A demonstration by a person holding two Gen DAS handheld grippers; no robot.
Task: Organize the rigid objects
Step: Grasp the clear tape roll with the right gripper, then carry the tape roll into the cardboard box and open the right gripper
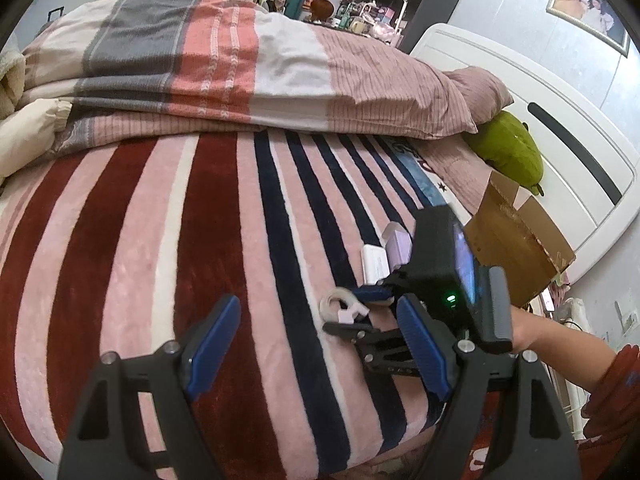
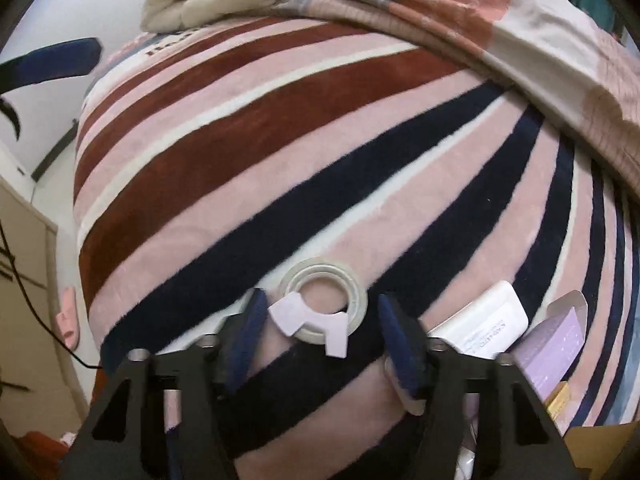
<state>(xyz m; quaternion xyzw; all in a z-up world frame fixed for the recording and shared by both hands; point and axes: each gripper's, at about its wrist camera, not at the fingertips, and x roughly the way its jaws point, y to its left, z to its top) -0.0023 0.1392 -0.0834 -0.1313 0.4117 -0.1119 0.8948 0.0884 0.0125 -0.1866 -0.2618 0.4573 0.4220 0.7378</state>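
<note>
Two grippers over striped blanket (image 2: pixel 280 184). Cardboard box (image 1: pixel 516 248) at 3 o'clock in left view. Left gripper (image 1: pixel 316 348) spread, empty. Right gripper (image 2: pixel 320 332) fingers apart, straddling tape dispenser (image 2: pixel 324 304) on blanket; white box (image 2: pixel 488 324), purple box (image 2: pixel 556 340) at its 3 o'clock.

Fuzzy cloth blanket (image 2: pixel 280 184), glossy plastic tape roll (image 2: pixel 354 304), matt brown cardboard box (image 1: pixel 516 240).

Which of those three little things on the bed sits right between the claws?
The tape roll, a pale ring with a lilac tab, lies between the open right gripper fingers. The white box and purple box lie off to its right.
</note>
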